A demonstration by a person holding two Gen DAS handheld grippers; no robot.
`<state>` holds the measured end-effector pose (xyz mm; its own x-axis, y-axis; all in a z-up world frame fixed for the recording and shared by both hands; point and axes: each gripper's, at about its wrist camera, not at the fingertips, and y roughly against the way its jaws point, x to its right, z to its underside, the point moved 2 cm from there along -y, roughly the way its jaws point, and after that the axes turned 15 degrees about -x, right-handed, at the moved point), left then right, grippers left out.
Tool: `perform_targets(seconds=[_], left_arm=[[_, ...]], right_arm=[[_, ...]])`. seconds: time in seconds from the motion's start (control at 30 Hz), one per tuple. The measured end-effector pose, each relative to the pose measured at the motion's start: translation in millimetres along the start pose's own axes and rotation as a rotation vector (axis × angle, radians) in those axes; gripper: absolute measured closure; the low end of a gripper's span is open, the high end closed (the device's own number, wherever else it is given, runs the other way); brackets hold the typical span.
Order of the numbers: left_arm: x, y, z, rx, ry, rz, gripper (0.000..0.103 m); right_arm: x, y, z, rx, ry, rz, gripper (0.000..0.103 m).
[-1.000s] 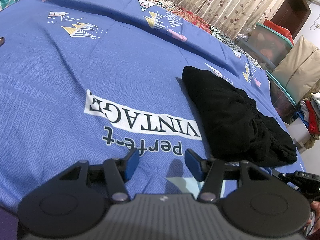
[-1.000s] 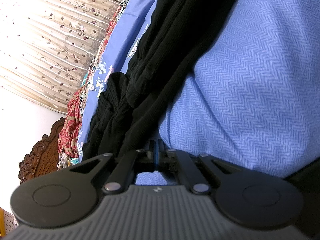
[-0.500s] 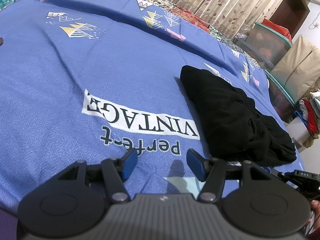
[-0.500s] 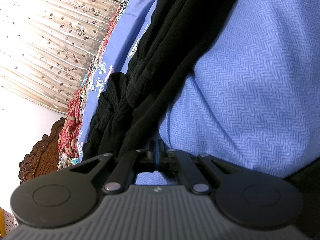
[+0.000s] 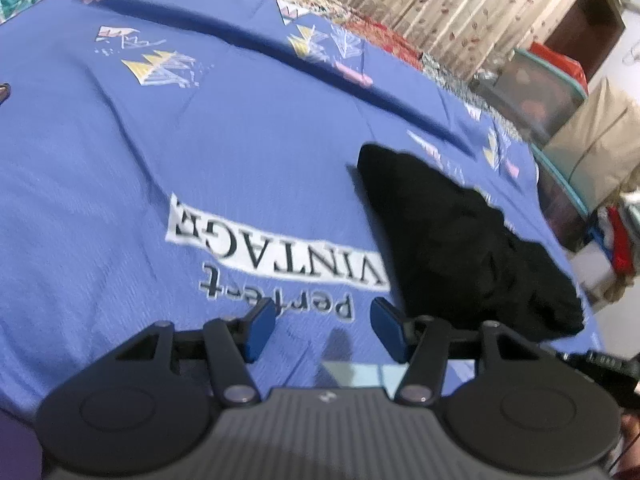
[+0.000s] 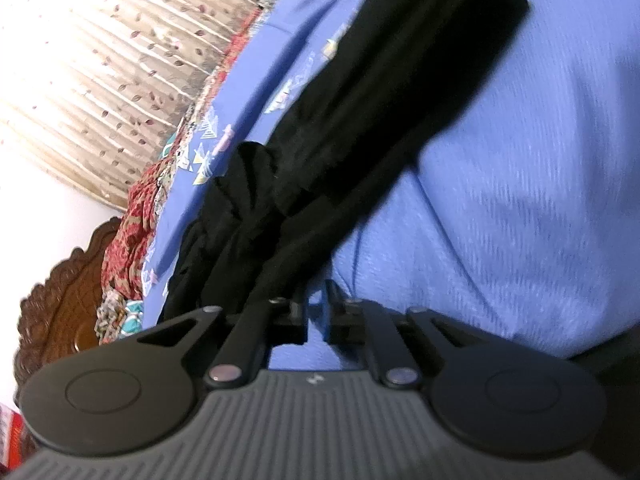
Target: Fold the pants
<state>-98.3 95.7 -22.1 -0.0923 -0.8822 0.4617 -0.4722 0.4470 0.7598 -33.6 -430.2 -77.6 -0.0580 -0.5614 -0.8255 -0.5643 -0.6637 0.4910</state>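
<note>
Folded black pants (image 5: 460, 236), judged soft, light and limp, are shown near the bed's (image 5: 240, 160) right edge; hold is best taken at a thick folded corner. The left gripper (image 5: 323, 330) is held apart, empty; the right gripper's (image 6: 318, 314) jaws are opening, nothing between them.

Bedsheet (image 5: 200, 152) wide open left of my pants (image 5: 460, 240); storage boxes (image 5: 532, 92) crowd the bed's right edge.
</note>
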Motion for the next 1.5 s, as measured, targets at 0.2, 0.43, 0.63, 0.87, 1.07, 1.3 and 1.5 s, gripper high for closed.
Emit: perform_targets(seconds=[0.2,0.43,0.63,0.87,1.07,1.3,1.5], left_arm=[[28,17,-30,0.052,-0.063,0.039,0.049],[104,-4,-77,0.034,-0.210,0.144,0.051],[167,-55,-88,-0.076,-0.365,0.142,0.080],[168,-129,-62,-0.273,-0.379,-0.018,0.093],[159,-95,-74,-0.235,-0.322,0.035,0.092],[116,-28,-96,-0.062,-0.158,0.119,0.091],[64,-2,-94,0.006,-0.021,0.108,0.091]], right_arm=[[10,34,-17,0.125,-0.015,0.004,0.080],[23,85,-44,0.355,0.028,0.153,0.052],[39,87,-72,0.416,0.047,0.245,0.037],[49,53,-101,0.318,0.060,0.283,0.038],[14,50,-106,0.267,0.111,0.251,0.084],[-113,32,-86,0.248,0.437,0.105,0.086],[-197,-65,-45,0.031,0.725,0.088,0.085]])
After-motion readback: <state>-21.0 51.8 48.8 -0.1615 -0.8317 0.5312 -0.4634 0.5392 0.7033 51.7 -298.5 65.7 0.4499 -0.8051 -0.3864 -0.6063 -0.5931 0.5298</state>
